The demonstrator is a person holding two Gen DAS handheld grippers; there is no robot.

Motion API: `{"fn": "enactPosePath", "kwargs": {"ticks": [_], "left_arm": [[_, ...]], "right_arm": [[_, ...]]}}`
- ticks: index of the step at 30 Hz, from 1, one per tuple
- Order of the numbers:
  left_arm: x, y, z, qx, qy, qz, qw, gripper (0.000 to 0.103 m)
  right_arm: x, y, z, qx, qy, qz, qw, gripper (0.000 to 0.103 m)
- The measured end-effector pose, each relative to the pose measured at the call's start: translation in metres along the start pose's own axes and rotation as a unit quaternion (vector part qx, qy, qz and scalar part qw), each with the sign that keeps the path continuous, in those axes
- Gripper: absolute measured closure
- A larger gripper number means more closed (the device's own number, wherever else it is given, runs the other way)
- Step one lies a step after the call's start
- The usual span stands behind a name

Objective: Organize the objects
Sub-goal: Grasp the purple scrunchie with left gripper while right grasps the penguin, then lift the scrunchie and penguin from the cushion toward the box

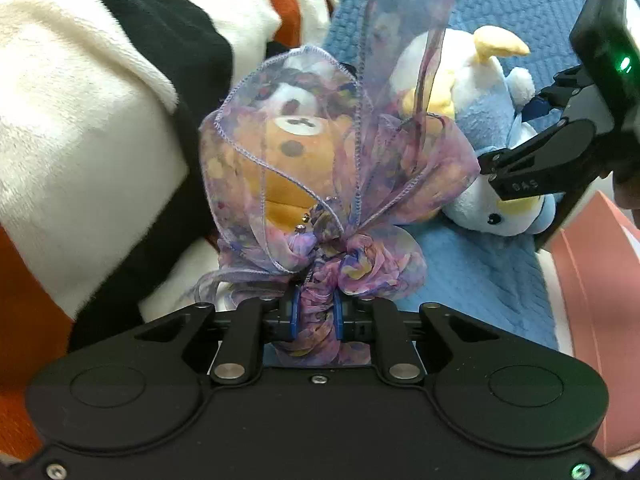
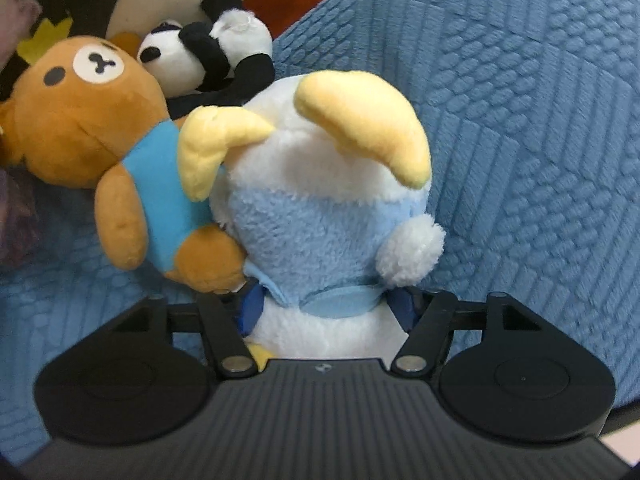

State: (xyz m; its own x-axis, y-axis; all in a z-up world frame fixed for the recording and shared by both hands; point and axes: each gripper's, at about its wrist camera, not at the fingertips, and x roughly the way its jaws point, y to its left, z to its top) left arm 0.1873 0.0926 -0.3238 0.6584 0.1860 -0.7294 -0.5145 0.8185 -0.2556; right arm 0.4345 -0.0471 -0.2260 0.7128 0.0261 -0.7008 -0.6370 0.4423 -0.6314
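My left gripper (image 1: pixel 316 316) is shut on a sheer purple flowered scarf bow (image 1: pixel 320 168), which stands up in front of the camera. Behind it lie a brown bear plush (image 1: pixel 288 168) and a blue and white penguin plush (image 1: pixel 480 92) with yellow feet. My right gripper (image 2: pixel 326 306) is shut on the penguin plush (image 2: pixel 328 208), holding it upside down by its lower body; the same gripper shows in the left wrist view (image 1: pixel 532 160). The brown bear (image 2: pixel 92 120) in a blue shirt and a small panda plush (image 2: pixel 212 56) lie just left of the penguin.
Everything rests on a blue textured blanket (image 2: pixel 540 120). A large white, black and orange plush (image 1: pixel 100 120) fills the left side. A pink box or book (image 1: pixel 596 300) sits at the right edge.
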Motion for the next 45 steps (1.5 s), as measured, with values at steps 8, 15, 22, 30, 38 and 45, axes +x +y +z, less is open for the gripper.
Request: {"fn": "enactPosePath", "kwargs": {"ticks": [8,15,22,30,38,45], "left_arm": [[-0.002,-0.005,-0.006,0.012,0.009,-0.02,0.9997,0.089],[-0.002,-0.003,-0.007,0.005,0.015,-0.03,0.9994,0.089],[-0.007,0.001,-0.01,-0.012,0.015,-0.054,0.9984,0.089],[-0.003,0.003,-0.011,-0.018,0.011,-0.053,0.9983,0.067],[0.013,-0.001,-0.012,0.004,0.028,-0.039,0.9988,0.041],[0.025,-0.01,-0.011,0.041,0.029,-0.023,0.9985,0.04]], "right_arm": [[-0.059,-0.03,-0.021,0.073,0.033,0.072,0.994,0.037],[-0.101,-0.042,-0.061,0.175,0.087,0.158,0.968,0.037],[-0.07,-0.027,-0.096,0.325,0.126,0.231,0.908,0.037],[-0.056,-0.02,-0.101,0.402,0.095,0.182,0.893,0.026],[-0.043,-0.008,-0.107,0.392,0.086,0.156,0.902,0.008],[-0.024,0.008,-0.104,0.351,0.089,0.143,0.921,0.0]]}}
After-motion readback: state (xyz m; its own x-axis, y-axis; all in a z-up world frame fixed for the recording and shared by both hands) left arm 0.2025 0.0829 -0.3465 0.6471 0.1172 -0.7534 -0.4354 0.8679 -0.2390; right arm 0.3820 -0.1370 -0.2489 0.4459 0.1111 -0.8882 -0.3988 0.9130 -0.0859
